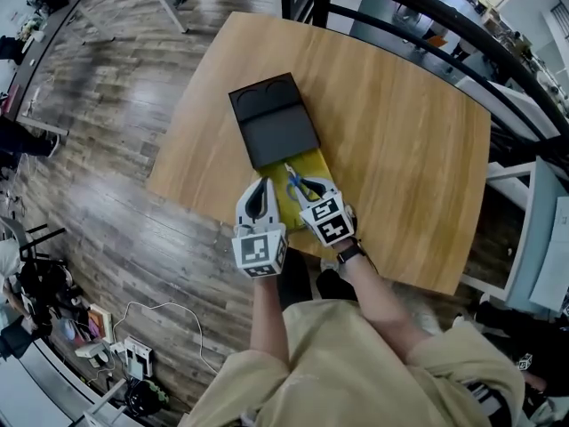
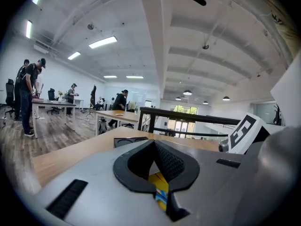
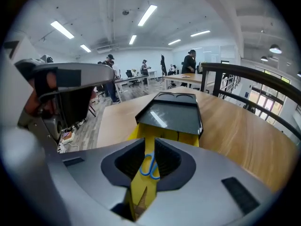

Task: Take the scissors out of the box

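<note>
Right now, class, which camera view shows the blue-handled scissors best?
The head view: the scissors lie whole, blades and handles, on the yellow tray. The right gripper view shows only their blue handles, close up; the left gripper view gives nothing certain.

Beige short-sleeved shirt [image 1: 356, 363] — black watch [image 1: 349, 253], right wrist.

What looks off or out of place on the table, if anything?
Nothing is spilled or damaged. The black cover is pushed back off the yellow tray, which sticks out with the blue scissors lying in it. Both lie at an angle to the table edges. That looks deliberate rather than odd.
</note>
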A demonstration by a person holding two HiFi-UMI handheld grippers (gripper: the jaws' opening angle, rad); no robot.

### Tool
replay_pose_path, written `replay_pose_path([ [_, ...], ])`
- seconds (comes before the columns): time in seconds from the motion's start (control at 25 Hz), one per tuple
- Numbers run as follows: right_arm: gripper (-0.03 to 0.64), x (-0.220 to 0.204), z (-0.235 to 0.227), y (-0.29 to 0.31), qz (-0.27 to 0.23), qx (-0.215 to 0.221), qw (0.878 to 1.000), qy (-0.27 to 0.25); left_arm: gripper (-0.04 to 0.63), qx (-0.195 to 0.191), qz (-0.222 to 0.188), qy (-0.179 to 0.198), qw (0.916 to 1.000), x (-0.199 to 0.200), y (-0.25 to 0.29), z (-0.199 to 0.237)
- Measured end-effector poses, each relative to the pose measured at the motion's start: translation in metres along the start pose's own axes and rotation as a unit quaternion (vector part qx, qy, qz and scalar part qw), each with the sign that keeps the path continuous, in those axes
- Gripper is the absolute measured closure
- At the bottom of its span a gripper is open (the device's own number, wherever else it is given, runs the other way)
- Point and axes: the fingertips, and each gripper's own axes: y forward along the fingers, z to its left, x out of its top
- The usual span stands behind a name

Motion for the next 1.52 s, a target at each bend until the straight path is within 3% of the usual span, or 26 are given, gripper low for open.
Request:
replay_pose_path([
  [0.48, 0.486, -0.044, -0.007, 0.058, 0.108, 0.009, 0.993, 0.036, 0.592, -0.023, 0.016, -0.019, 0.9994, -0.016, 0.026, 0.016],
  [0.76, 0.476, -0.066, -0.007, 0.081, 0.163, 0.003, 0.984, 0.073, 0.592, -0.028, 0.023, -0.025, 0.999, -0.021, 0.034, 0.029],
  [1.04, 0.487, -0.055, -0.018, 0.086, 0.178, -0.05, 0.983, 0.012, 0.594, -0.03, 0.022, -0.025, 0.999, -0.017, 0.039, 0.034],
  [1.52, 0.528, -0.059, -0.021, 0.083, 0.171, -0.046, 0.983, 0.051, 0.592, -0.028, 0.012, -0.019, 0.9994, 0.002, 0.041, 0.036],
])
